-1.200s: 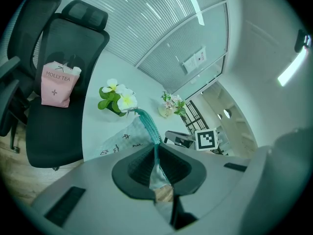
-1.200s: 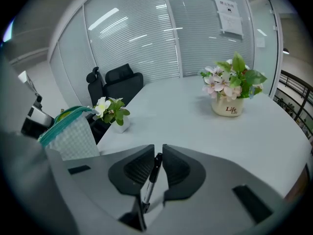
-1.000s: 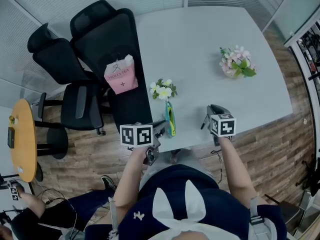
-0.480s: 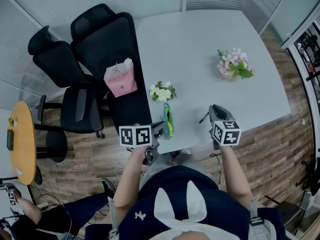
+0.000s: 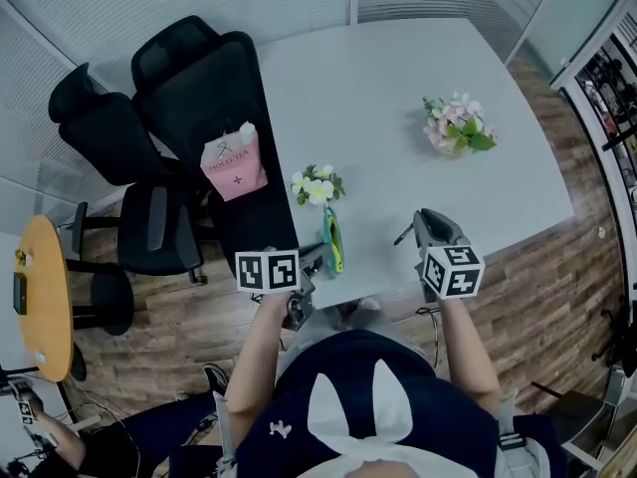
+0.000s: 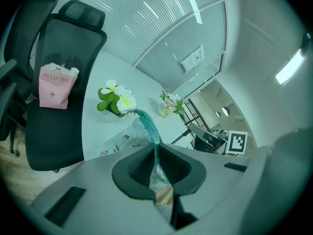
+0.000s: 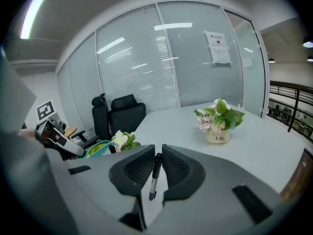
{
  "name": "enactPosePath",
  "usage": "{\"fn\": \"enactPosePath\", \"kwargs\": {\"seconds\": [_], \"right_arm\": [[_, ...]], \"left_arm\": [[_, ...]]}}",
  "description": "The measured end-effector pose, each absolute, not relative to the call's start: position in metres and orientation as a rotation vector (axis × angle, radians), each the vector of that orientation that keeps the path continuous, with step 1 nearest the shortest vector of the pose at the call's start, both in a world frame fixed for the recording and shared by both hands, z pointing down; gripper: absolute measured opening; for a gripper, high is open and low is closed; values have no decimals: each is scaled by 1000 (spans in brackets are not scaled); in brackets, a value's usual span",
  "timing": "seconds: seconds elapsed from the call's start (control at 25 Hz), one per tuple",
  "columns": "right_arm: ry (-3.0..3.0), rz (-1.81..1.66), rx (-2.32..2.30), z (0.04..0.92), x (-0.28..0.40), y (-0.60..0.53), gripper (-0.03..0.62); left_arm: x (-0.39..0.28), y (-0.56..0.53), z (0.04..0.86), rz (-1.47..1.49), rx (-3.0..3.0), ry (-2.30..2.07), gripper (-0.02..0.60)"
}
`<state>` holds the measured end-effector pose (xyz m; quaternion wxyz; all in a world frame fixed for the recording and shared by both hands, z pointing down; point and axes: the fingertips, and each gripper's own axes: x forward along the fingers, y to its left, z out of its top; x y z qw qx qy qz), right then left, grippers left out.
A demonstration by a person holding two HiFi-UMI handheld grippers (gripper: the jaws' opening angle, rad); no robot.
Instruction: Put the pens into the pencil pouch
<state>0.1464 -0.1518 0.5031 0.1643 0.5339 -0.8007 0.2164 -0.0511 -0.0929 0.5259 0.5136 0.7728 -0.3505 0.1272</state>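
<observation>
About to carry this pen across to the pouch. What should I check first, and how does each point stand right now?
1. Pen gripped: ok. The right gripper is clamped on the black pen.
2. Pouch held: ok. The left gripper is shut on an edge of the pencil pouch.
3. Pouch mouth open: ok. Its yellow-green lining shows in the head view; how wide it gapes, cannot tell.
4. Path across: ok. The table is bare between the two grippers.
5. Room at the pouch's far end: not ok. The small flower pot stands right by it, so approach from the near side.
</observation>
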Motion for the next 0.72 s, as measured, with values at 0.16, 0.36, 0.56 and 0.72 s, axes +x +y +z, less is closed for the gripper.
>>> {"fn": "enactPosePath", "kwargs": {"seconds": [0.16,0.36,0.56,0.72], "right_arm": [[-2309,628,1533,493,145,-149,51],[-2365,630,1526,473,136,-148,51],[-2405,624,1504,456,122,-148,49],[-2457,600,1480,438,108,-148,49]], "left_arm": [[-50,-92,527,310,1860,-834,44],[-50,-92,527,306,1862,-834,44],[-52,-90,527,304,1865,-834,44],[-52,-90,527,299,1862,-832,44]]}}
